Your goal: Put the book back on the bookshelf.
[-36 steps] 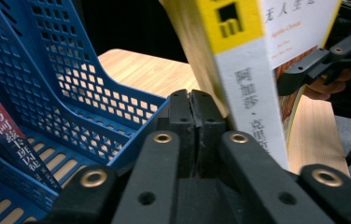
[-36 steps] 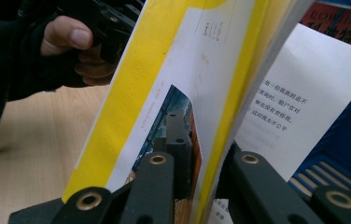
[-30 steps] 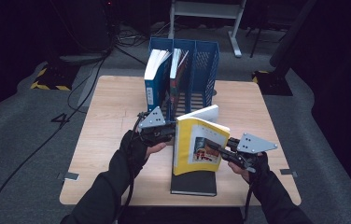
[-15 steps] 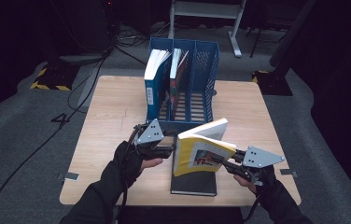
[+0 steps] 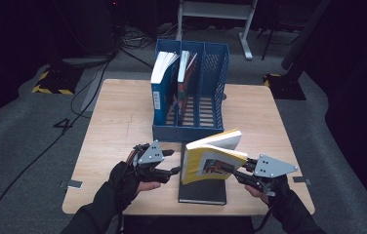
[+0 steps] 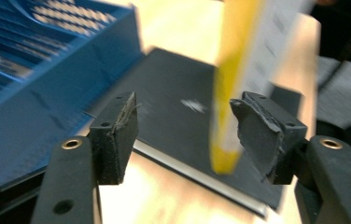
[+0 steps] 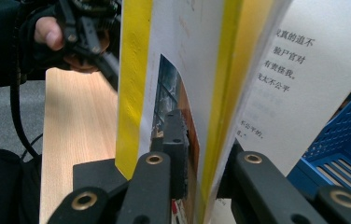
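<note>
- Our left gripper (image 5: pixel 174 170) lies low and level, pointing right; its jaws have just been opening (nothing pressed between them).
- Our right gripper (image 5: pixel 226 169) points left, jaws clamped tight, with the gloved hand (image 5: pixel 269 187) behind it.

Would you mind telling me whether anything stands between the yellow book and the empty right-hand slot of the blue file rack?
Nothing visible does. The yellow book, clamped in the right gripper, stands over a black book just in front of the blue file rack; its right-hand slot is open from above.
</note>
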